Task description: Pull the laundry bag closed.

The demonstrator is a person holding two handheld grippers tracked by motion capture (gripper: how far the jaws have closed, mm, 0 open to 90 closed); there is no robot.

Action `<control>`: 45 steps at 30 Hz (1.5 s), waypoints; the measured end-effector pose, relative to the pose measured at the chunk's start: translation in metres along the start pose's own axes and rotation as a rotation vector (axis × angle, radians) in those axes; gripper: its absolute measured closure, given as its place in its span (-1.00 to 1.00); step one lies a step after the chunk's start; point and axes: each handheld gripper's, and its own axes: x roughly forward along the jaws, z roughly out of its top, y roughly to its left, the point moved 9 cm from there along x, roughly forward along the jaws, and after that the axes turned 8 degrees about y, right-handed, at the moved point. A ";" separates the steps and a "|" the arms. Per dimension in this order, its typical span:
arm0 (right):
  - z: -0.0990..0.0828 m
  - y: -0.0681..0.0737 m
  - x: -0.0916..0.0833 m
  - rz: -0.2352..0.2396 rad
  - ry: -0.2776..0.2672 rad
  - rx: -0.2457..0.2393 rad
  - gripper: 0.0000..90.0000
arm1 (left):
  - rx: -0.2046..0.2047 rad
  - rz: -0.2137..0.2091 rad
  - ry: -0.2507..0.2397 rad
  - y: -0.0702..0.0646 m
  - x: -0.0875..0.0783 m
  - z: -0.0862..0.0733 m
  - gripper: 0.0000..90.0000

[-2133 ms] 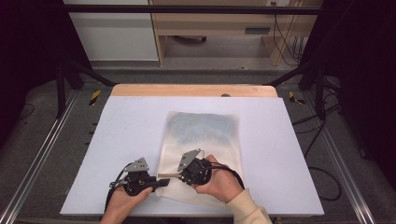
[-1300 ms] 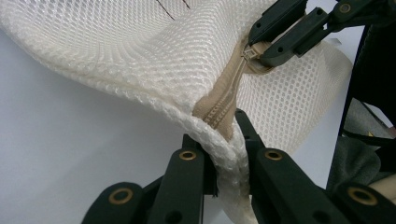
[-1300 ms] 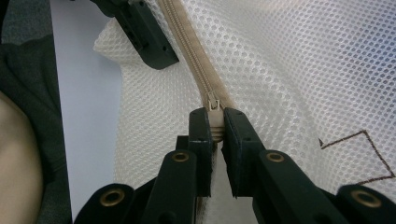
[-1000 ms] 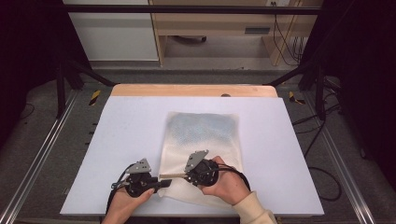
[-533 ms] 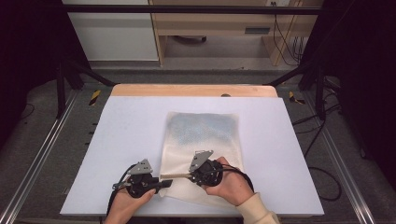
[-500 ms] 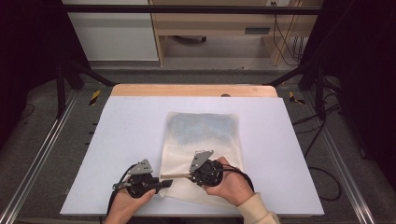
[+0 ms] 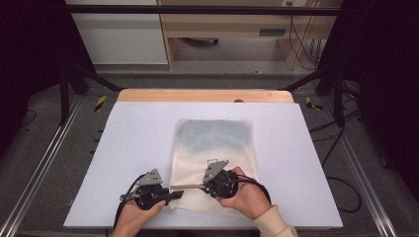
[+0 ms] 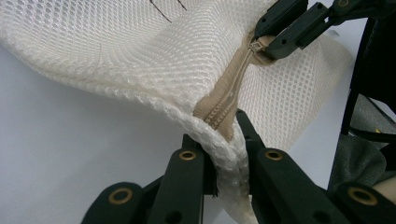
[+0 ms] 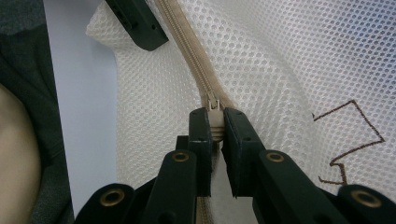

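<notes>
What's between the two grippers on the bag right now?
In the left gripper view, a taut closed zipper runs from the left gripper at the mesh bag corner to the right gripper.

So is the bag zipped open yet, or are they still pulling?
Done: left gripper pinches the mesh bag at its corner. In hand: right gripper clamps the zipper pull, partway along the zipper. Left: sliding it the remaining way.

Beyond your white desk (image 7: 138, 143), grey floor (image 7: 44, 143), a white cabinet (image 7: 118, 34) and wooden shelving (image 7: 222, 24) stand far back.
</notes>
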 end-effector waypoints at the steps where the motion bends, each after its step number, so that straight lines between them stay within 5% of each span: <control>1: 0.000 0.000 0.000 -0.002 -0.001 -0.002 0.83 | 0.001 0.001 0.001 0.000 0.000 0.000 0.87; 45: -0.021 -0.008 -0.011 -0.016 -0.003 0.047 0.83 | 0.004 -0.007 -0.004 -0.002 0.001 0.001 0.86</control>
